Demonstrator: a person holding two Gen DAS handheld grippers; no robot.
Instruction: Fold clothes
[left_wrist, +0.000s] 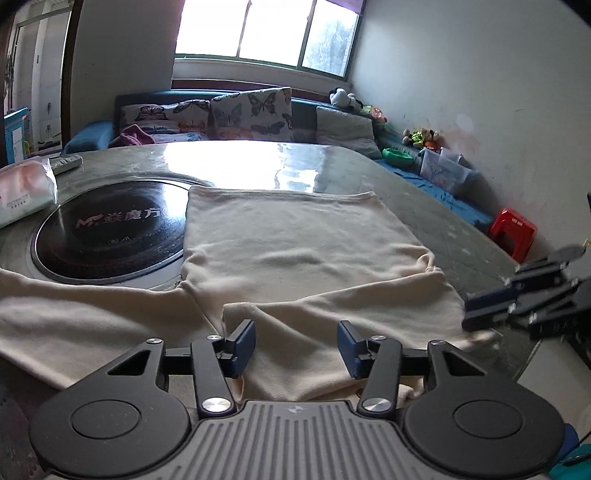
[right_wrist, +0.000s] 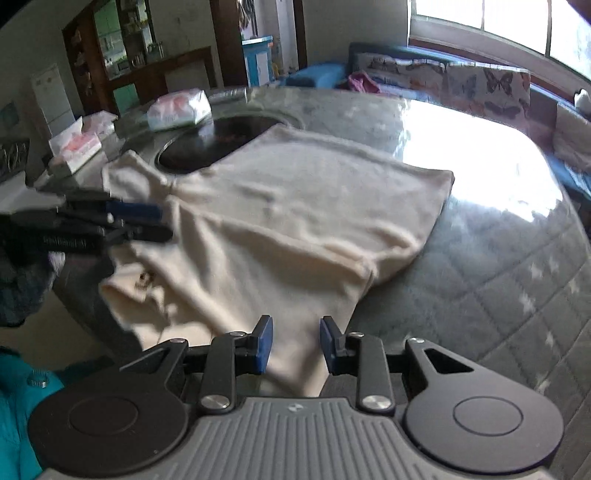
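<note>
A cream long-sleeved garment (left_wrist: 295, 243) lies spread on the grey quilted table; it also shows in the right wrist view (right_wrist: 295, 206). One sleeve is folded across its near part, the other trails left (left_wrist: 74, 310). My left gripper (left_wrist: 297, 345) is open and empty, jaws wide, just above the garment's near edge. My right gripper (right_wrist: 295, 345) is open and empty over the folded sleeve end at the table's near side. It shows from the side in the left wrist view (left_wrist: 480, 306), and the left gripper shows from the side in the right wrist view (right_wrist: 147, 218).
A round black hotplate (left_wrist: 110, 232) is set into the table (left_wrist: 461, 236), partly under the garment. A tissue pack (left_wrist: 22, 192) and a remote (left_wrist: 66, 162) lie at the far left. A sofa with butterfly cushions (left_wrist: 251, 114) stands behind. A red stool (left_wrist: 511, 230) is at the right.
</note>
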